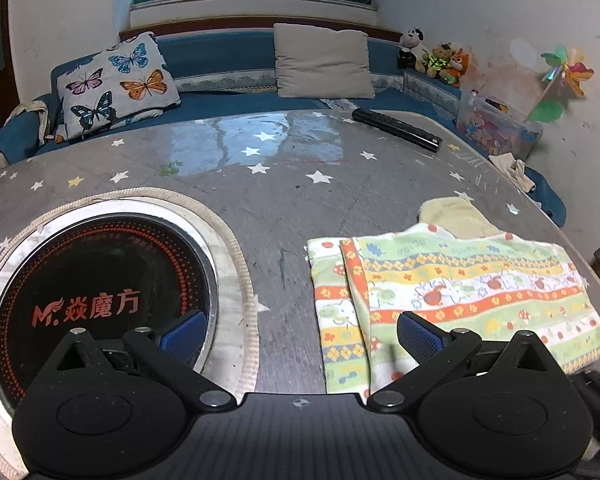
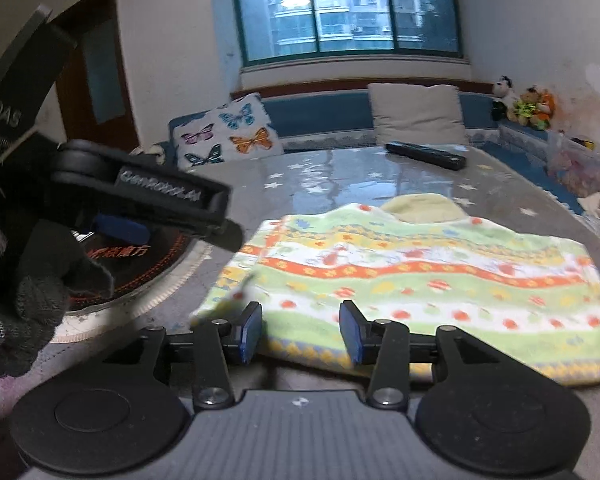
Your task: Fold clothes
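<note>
The cloth (image 1: 460, 288) lay flat on the table (image 1: 284, 184), to the right of the round cooktop (image 1: 100, 300) set into the tabletop. It was a striped, printed piece in green, orange, yellow and white, with its left edge doubled over into a narrow flap. A pale yellow piece (image 1: 456, 218) stuck out from under its far edge; whether that was part of the same garment or a separate one was hard to tell.

The left gripper (image 1: 300, 332) hovered with its jaws spread wide, holding nothing. One blue pad (image 1: 184, 330) sat over the cooktop rim and the other (image 1: 416, 336) over the cloth's near left corner.

The right gripper (image 2: 300, 330) was at the cloth's near edge, jaws parted to a medium gap, with the hem running between the pads (image 2: 248, 330). They had not closed on it. In this blurred view the left gripper (image 2: 140, 204) showed beside the cooktop, held in a dark gloved hand (image 2: 32, 280).

Beyond the cloth, a black remote (image 1: 396, 130) rested at the table's far edge. Behind it a blue bench (image 1: 220, 56) carried a butterfly pillow (image 1: 116, 84), a beige pillow (image 1: 324, 64) and some plush toys (image 1: 432, 56).
</note>
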Available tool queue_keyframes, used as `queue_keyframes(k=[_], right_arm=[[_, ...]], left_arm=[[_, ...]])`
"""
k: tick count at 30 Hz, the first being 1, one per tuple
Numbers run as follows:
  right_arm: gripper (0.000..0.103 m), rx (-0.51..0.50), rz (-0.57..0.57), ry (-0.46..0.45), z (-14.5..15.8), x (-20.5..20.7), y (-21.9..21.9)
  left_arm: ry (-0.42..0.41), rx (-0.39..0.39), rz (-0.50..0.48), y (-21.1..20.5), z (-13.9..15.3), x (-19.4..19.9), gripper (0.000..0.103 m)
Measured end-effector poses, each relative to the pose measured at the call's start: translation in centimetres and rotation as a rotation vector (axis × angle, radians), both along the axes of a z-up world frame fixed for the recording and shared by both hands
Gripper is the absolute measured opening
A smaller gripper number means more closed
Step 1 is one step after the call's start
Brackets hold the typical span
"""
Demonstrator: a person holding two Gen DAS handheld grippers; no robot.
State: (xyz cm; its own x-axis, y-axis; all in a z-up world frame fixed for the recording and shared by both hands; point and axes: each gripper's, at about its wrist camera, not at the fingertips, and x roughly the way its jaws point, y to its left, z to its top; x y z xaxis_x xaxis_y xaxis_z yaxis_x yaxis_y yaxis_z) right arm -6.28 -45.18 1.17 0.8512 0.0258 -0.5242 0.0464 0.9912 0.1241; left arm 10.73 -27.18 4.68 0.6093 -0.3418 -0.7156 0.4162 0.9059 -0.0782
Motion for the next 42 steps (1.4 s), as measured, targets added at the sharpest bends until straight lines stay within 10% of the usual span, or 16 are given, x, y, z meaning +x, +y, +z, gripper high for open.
queue_keyframes(k=[20, 29, 42], right_arm=[[0.051, 0.020, -0.359, 0.023, -1.0, -4.6, -11.0], [0.055, 0.049, -0.355, 0.025, -0.8, -3.9, -11.9], [0.087, 0.016, -0.326, 0.011, 0.0, -4.6, -9.3]], left_arm=[[-0.032, 0.010, -0.059, 0.1, -0.6, -2.4, 0.103], [-0.054, -0.003, -0.102, 0.0, -0.4, -3.7, 0.103], [-0.131, 0.008, -0.129, 0.2, -0.1, -6.2, 0.103]])
